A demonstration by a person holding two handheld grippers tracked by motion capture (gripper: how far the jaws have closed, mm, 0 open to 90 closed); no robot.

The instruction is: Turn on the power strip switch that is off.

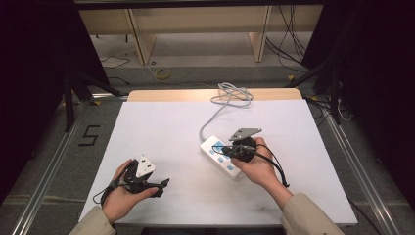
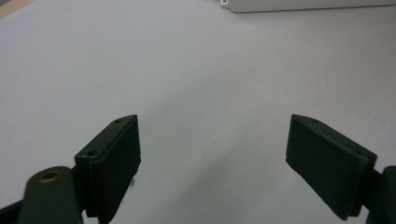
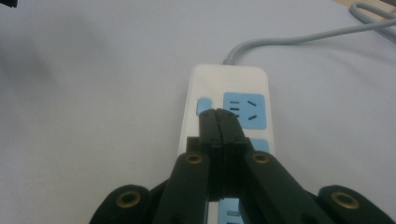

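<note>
Pressing with your right gripper (image 3: 218,122), jaws closed tight together and holding nothing, you have the tips on or just above the small blue switch (image 3: 204,105) at the cord end of the white power strip (image 3: 224,88), which lies right of centre on the tabletop (image 1: 161,132). Nothing pins the strip: an off-centre push could skid or pivot it, or slip the tips onto the blue socket (image 3: 244,110). Your left gripper (image 2: 212,154) rests well apart, jaws wide open and empty, too far to steady it.
</note>
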